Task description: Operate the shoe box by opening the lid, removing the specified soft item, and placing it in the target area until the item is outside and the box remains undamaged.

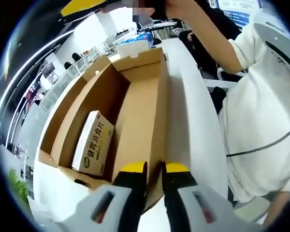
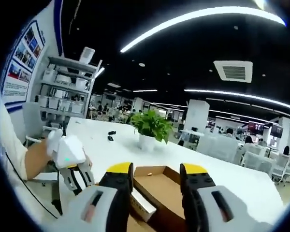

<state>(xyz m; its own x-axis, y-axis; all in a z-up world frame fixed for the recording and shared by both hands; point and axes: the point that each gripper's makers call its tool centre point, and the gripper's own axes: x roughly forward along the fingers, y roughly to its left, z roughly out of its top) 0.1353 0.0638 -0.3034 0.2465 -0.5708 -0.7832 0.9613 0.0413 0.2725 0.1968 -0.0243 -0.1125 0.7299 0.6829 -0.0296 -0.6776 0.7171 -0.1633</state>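
Lid off, your left gripper (image 1: pixel 154 169) clenched on the shoe box (image 1: pixel 135 101) near wall, right gripper (image 2: pixel 155 175) released above; next, reach down for the medicine carton (image 1: pixel 93 142) lying against the box's left wall.

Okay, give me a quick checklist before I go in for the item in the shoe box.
1. Lid open: ok, the shoe box interior is exposed.
2. Item visible: ok, a white packet leans against the inner wall.
3. Box held: ok, left tool pinches the box's side wall.
4. Right tool open: ok, jaws apart above the box.
5. Box undamaged: cannot tell.
6. Target area: cannot tell.
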